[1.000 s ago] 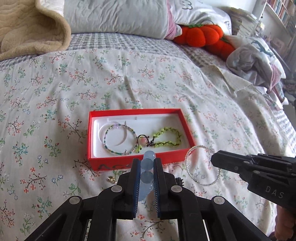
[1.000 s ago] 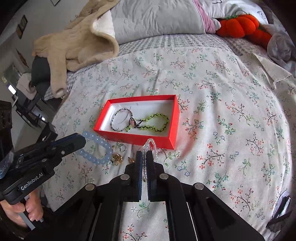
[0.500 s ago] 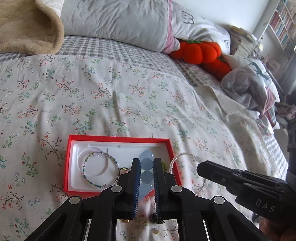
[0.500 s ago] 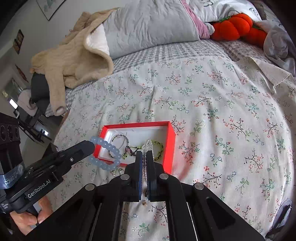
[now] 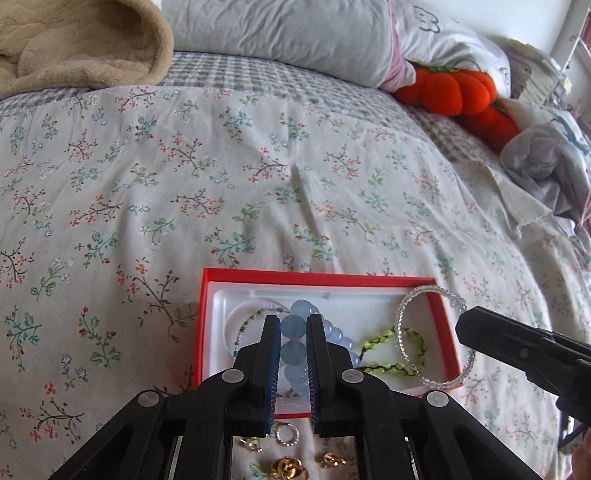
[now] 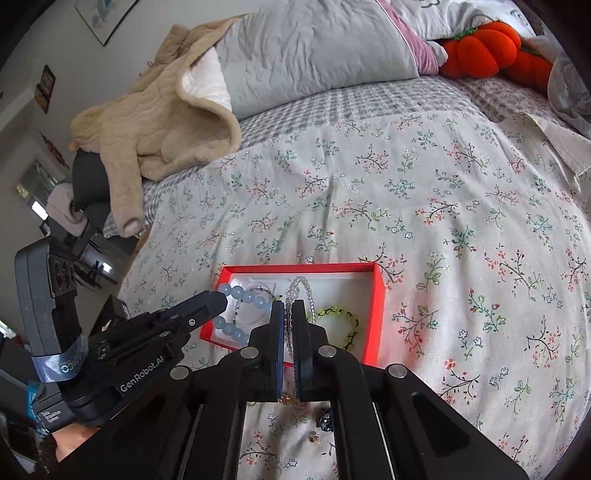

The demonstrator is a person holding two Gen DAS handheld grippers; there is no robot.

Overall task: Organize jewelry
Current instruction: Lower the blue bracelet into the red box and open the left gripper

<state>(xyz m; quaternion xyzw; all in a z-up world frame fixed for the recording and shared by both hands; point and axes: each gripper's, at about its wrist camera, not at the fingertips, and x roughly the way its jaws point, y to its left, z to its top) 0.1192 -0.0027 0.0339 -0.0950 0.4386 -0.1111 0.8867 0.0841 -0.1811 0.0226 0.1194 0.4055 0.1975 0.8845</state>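
The left claw (image 5: 291, 334) is pinching a pale blue bead bracelet (image 5: 295, 343) above the red box (image 5: 314, 278) that is lying on the flowered bed cover (image 5: 258, 166). The right claw (image 6: 288, 314) is pinching a clear bead bracelet (image 6: 301, 291) over the same box, beside a green bracelet (image 6: 341, 319) inside.

We see a bed with a floral-print cotton bedspread (image 5: 258, 166) over a grey-and-white checked sheet (image 5: 240, 70). At the far side lies a large grey quilted pillow (image 5: 288, 29). Far left, a beige fleece blanket (image 5: 74, 40) is heaped; far right sit plush orange pumpkins (image 5: 458, 92) beside crumpled grey clothing (image 5: 543, 162).
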